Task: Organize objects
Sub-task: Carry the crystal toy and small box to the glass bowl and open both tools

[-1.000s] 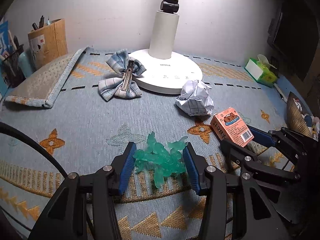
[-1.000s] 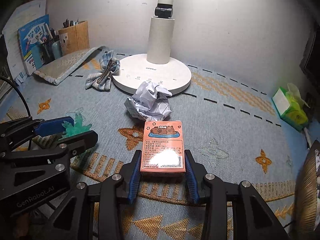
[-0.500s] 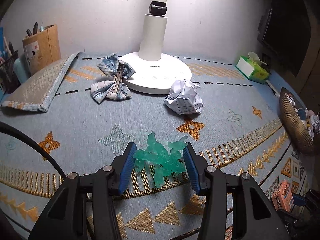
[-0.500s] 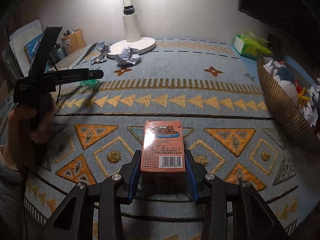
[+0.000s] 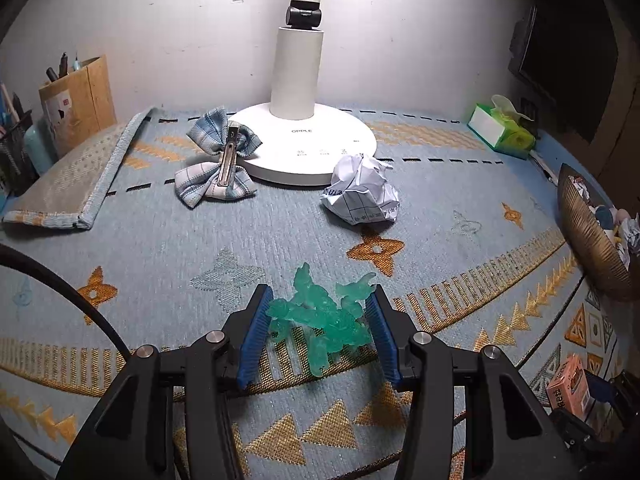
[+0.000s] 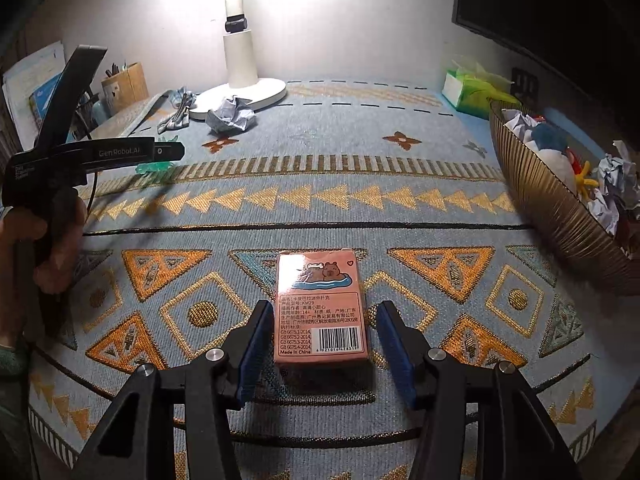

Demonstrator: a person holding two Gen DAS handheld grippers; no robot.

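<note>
Right gripper [image 6: 320, 340]: blue pads were seen standing just off both long sides of the pink card box [image 6: 321, 306], a thin gap visible on each; the jaws were judged slightly parted, not gripping. The box was seen flat on the patterned cloth [image 6: 360, 184], well short of the ribbed gold basket [image 6: 560, 208] at right, which already held crumpled paper and toys.

Left gripper [image 5: 318, 332]: pads were seen closed against the translucent green figure [image 5: 320, 316], held at the cloth.

Judgement: if the basket is the destination, the box would best be re-gripped squarely across its narrow width, near mid-length, before lifting. The figure's thin limbs should be spared from extra squeeze. Crumpled paper ball [image 5: 360, 194] and plaid hair bow [image 5: 218, 164] were noted beside the lamp base [image 5: 308, 148], not yet sorted.
</note>
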